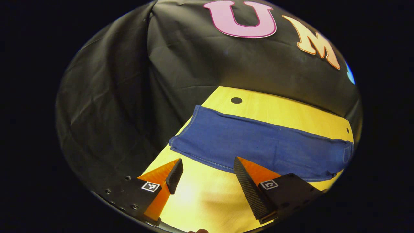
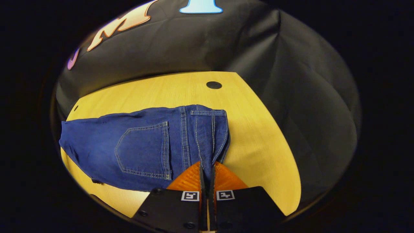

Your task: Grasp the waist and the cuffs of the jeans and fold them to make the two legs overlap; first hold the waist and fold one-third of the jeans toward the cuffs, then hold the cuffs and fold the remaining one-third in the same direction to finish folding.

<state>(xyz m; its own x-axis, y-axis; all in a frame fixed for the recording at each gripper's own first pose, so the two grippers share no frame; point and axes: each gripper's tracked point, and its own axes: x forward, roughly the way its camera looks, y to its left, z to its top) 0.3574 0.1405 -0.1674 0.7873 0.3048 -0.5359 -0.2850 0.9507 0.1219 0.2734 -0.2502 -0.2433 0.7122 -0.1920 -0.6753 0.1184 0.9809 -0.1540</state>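
A: In the left gripper view, what is the left claw [image 1: 207, 170] doing?

B: It hangs spread wide over the counter [image 1: 275, 108], just short of the near hem of the jeans [image 1: 258, 145]. It grips nothing. The jeans lie flat across the counter, already doubled lengthwise, with the cuff end to this claw's left.

A: And in the right gripper view?

B: The right claw [image 2: 207, 171] is pressed together on the near corner of the waist [image 2: 207, 136], cloth pinched between both fingers. A back pocket [image 2: 144, 150] faces up beside it.

A: So which step is this?

B: I'd judge the legs already overlap and the first fold, waist toward cuffs, is about to begin. Next, the left claw probably needs its own hold on the waist edge, so both can lift and carry it a third of the way without skewing.
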